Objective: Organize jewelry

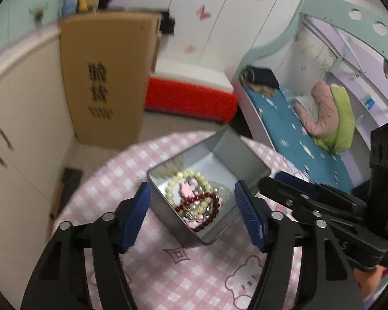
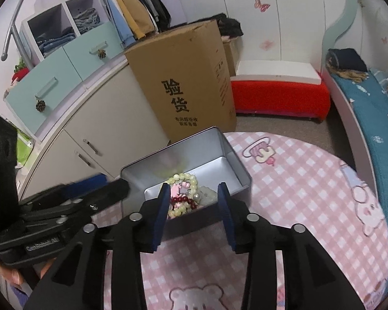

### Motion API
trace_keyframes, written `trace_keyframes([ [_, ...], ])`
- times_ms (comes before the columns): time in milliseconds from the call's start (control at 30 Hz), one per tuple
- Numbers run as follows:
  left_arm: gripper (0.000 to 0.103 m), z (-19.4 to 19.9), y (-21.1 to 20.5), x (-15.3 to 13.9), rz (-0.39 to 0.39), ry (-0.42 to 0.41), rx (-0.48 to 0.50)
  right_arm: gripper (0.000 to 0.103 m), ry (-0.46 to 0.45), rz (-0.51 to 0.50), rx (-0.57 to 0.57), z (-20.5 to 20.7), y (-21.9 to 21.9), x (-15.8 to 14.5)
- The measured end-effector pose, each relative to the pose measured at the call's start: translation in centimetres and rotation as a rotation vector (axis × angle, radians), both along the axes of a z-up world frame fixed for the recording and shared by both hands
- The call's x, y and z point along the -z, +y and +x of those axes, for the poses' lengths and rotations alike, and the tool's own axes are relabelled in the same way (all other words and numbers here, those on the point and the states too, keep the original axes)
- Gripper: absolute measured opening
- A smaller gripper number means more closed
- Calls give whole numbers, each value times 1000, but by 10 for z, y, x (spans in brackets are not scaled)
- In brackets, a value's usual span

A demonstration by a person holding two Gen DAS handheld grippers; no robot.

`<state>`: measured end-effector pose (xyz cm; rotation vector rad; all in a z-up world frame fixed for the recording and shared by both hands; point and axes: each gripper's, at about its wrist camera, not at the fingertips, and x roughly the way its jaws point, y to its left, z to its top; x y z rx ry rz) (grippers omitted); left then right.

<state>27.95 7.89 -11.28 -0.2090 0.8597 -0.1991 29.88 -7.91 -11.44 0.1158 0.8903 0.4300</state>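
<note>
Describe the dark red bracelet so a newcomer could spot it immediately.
On the pink checked tablecloth stands an open grey metal tin. Among the jewelry piled inside, the dark red bracelet lies nearest the camera, the only deep red beads beside pale yellow-green ones.

Left wrist view looks steeply down along its fingers, close above the metal tin [image 1: 209, 180] on the pink checked tablecloth [image 1: 168, 271]. Right wrist view does likewise from the tin's opposite side. Both share tin, cardboard box [image 2: 188, 82], bed [image 2: 370, 118].
</note>
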Motion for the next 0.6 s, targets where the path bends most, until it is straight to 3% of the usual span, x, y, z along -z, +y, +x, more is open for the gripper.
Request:
trace_keyframes([
  [100, 66, -23, -10, -16, 65, -54, 6, 49, -40, -5, 20, -22, -10, -14],
  [500, 80, -116, -27, -61, 187, -257, -64, 57, -182, 7, 35, -111, -37, -61],
  [600, 81, -137, -33, -72, 206, -289, -64, 68, -218, -1, 42, -134, -40, -71],
])
